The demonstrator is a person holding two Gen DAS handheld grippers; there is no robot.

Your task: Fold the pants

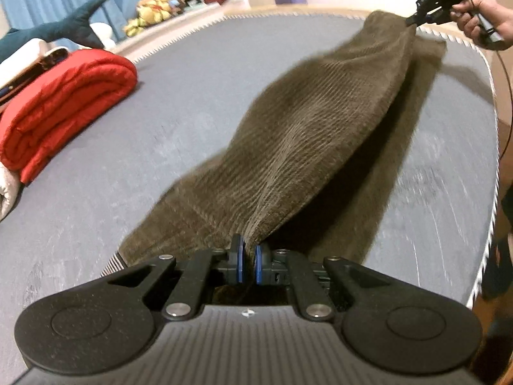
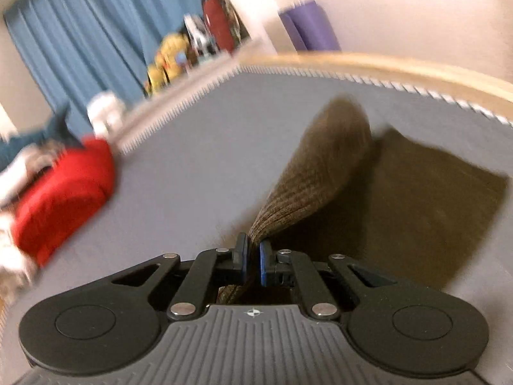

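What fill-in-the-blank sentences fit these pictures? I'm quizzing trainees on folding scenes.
1. Both tools, left tool and right tool, are shut on the brown ____ pants.
2. The folded blanket on the mattress is ____.
3. Behind the blanket lies a plush ____.
4. The curtain is ____.

Missing words: corduroy; red; shark; blue

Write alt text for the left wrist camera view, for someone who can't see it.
The left gripper pinches one end of brown corduroy pants, while the right gripper holds the far end lifted over a grey mattress. A rolled red blanket lies at left.
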